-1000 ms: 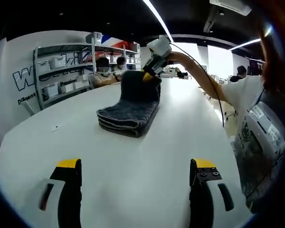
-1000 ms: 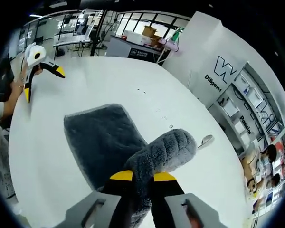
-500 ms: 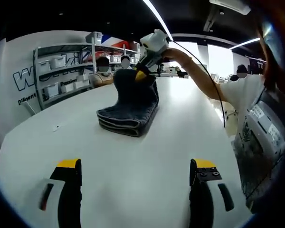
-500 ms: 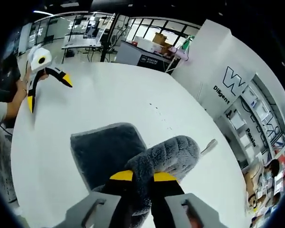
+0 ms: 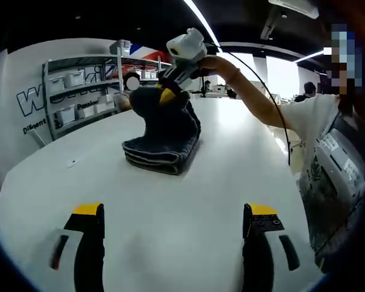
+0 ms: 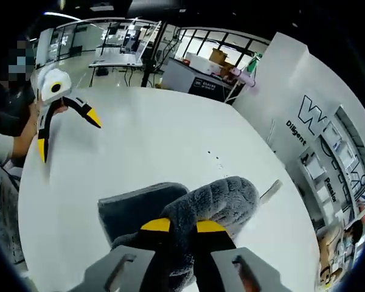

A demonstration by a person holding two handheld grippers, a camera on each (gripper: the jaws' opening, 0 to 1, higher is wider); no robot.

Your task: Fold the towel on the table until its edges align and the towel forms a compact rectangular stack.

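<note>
A dark grey towel (image 5: pixel 161 139) lies folded on the white table (image 5: pixel 231 164), well ahead of my left gripper (image 5: pixel 174 212), which hovers open and empty over the near table edge. The right gripper (image 5: pixel 166 93) is shut on the towel's far end and holds it raised above the folded layers. In the right gripper view, my right gripper (image 6: pixel 182 227) pinches a thick fuzzy roll of the towel (image 6: pixel 216 199), with a flat layer lying below it. The left gripper (image 6: pixel 67 132) appears open at the far left, over the table (image 6: pixel 158 131).
Metal shelves with white bins (image 5: pixel 79 94) line the wall behind the table, with seated people nearby. The person's arm and body (image 5: pixel 316 128) fill the right side. Desks and boxes (image 6: pixel 198 61) stand beyond the table's far edge.
The right gripper has lifted the towel's far end higher and carried it over the folded layers toward the left gripper. The left gripper has stayed where it was, open.
</note>
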